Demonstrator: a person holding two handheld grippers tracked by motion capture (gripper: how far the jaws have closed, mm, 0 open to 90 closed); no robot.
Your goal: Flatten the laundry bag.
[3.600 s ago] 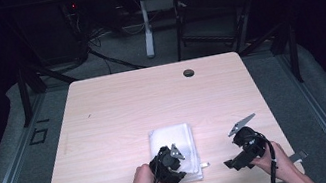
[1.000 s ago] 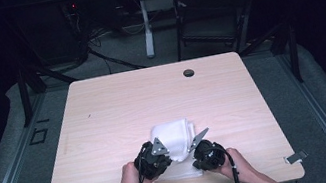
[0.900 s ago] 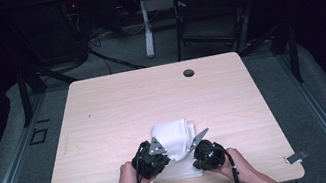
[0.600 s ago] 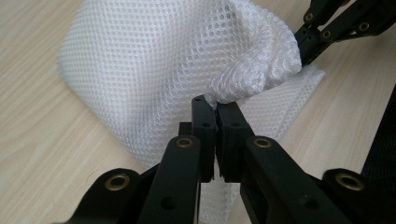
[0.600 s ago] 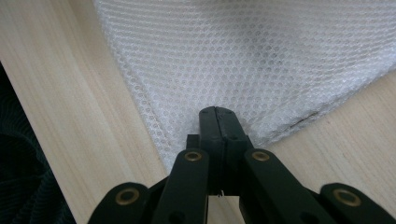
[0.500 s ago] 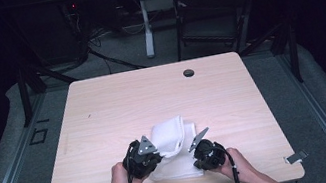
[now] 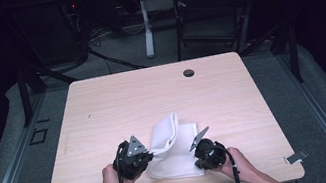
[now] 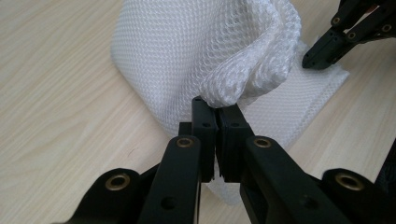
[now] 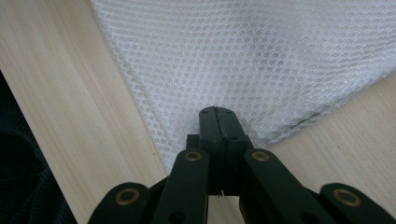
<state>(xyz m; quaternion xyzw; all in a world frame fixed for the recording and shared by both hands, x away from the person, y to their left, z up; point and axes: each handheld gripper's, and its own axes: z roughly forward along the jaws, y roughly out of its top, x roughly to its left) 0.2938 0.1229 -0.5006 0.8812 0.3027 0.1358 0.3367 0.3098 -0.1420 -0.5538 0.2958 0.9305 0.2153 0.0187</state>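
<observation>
A white mesh cloth point(image 7: 174, 153) lies folded near the front middle of the light wooden table point(image 7: 152, 98). My left gripper point(image 7: 149, 151) is at the cloth's left side, shut on a bunched edge of its top layer point(image 8: 233, 79), which it holds raised and curled over. In the left gripper view the jaws point(image 8: 217, 107) meet with the mesh between them. My right gripper point(image 7: 197, 160) is at the cloth's right front corner. Its jaws point(image 9: 216, 114) are shut with the tips pinched into the mesh cloth point(image 9: 261, 60) just inside its edge. The right gripper point(image 8: 322, 53) also appears beyond the fold.
A dark round grommet point(image 7: 188, 72) is set in the table near its far edge. Small metal clips point(image 7: 295, 157) sit at the front corners. A black chair point(image 7: 210, 12) and cables stand on the floor behind the table.
My left gripper has moved left and a little up, pulling the cloth's top layer with it so the fold stands higher. The right gripper has stayed on the cloth's right corner.
</observation>
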